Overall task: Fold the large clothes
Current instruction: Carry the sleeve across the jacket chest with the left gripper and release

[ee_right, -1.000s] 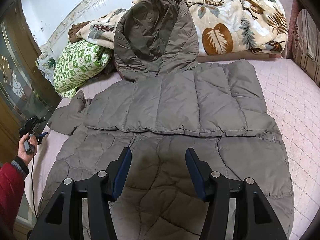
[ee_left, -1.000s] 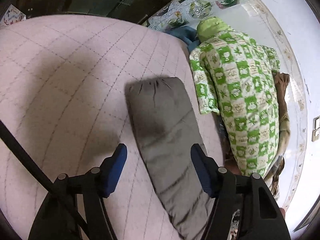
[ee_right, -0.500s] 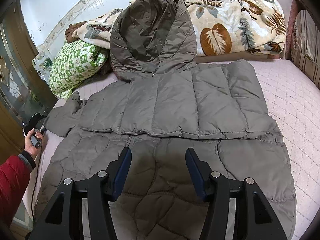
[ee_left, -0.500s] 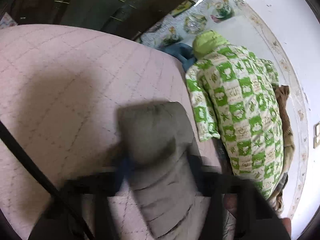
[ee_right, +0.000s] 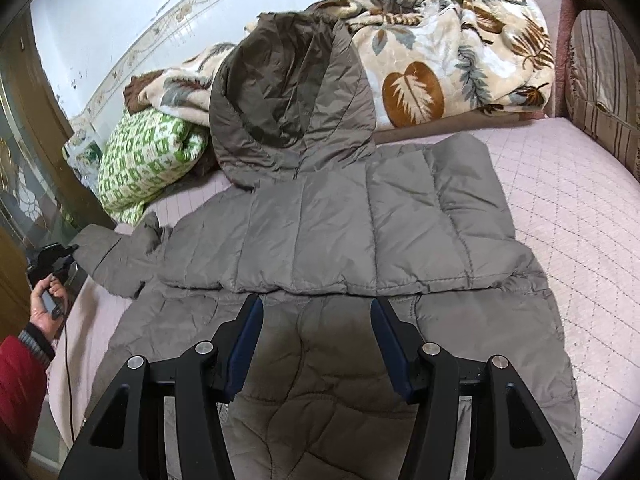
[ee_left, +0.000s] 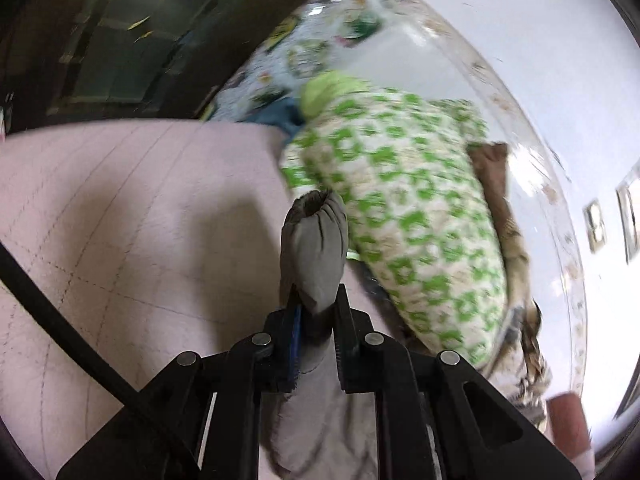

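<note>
Where a second ago my left claw (ee_left: 316, 320) stood wide astride the grey sleeve (ee_left: 316, 256) as it lay flat on the bed (ee_left: 120, 208), it has now pinched down on that sleeve near the cuff and raised it clear of the pink quilted cover. The jaws are narrow, with puffy fabric bunched between the blue pads, and the cuff end stands up ahead of them, its dark opening toward the green checked pillow (ee_left: 400, 208). I take this as the grasp made and the fold of this sleeve across the body about to start.

My right claw (ee_right: 316, 344) hangs wide over the lower part of the jacket (ee_right: 340, 240), holding nothing, just as it did before.

The jacket lies spread on the bed, in front of the right claw. Its long axis runs from the hem nearest me up to the hood (ee_right: 288, 92), which points away and rests against the leaf-patterned blanket (ee_right: 440, 64). The other sleeve already seems folded across the chest as a broad quilted band lying crosswise. From the right wrist view, the sleeve I hold sticks out to the left edge of the bed, across the jacket's long axis, with my hand (ee_right: 46, 308) at the handle there.
</note>
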Motion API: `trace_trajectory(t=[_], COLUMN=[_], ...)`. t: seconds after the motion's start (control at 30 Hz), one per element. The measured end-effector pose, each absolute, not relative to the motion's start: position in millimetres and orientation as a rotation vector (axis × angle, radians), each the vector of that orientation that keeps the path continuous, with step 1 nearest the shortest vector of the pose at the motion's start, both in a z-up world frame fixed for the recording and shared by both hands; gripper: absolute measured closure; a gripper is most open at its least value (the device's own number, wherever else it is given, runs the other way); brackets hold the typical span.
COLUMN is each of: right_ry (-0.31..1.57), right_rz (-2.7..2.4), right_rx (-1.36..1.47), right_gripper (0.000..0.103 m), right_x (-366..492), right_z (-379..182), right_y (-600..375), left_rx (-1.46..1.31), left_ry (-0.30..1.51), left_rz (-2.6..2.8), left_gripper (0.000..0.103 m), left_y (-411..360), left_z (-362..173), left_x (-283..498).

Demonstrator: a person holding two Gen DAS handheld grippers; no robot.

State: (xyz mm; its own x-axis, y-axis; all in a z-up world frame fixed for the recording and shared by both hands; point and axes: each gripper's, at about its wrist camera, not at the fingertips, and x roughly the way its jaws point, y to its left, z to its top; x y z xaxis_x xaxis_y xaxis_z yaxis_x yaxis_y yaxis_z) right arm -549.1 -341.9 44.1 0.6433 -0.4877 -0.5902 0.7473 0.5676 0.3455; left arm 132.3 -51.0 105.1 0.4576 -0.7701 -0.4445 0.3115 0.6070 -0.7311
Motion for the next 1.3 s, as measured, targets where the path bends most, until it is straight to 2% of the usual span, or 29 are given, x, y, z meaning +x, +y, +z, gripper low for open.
trace_trajectory(t=[0.43,0.73,1.03,1.3], right_ry=[0.365,0.303,0.215,0.161], right_rz=[-0.819,-0.863,-0.873,-0.884], right_rx=[0.65,0.674,0.752,0.801], right_gripper=[0.042,0.042,0.042,0.042], right_x=[-584.0,-615.0,-656.4,-690.6], right_z=[59.0,62.0,61.7,61.5], right_y=[-352.7,-364.5,-379.7,-385.4], left_rx=[-0.46,-0.348,-0.238,-0.136], left_ry=[0.73,0.662,0.699,0.781], left_rz=[-0.93,-1.118,-1.272,-1.304], left_gripper=[0.09,0.09,0.09,0.09], left_y=[-93.7,-140.4,-202.8,-258.8], left_z=[245.5,330.1,330.3,270.9], left_x=[14.0,-103.8,-215.7,-286.1])
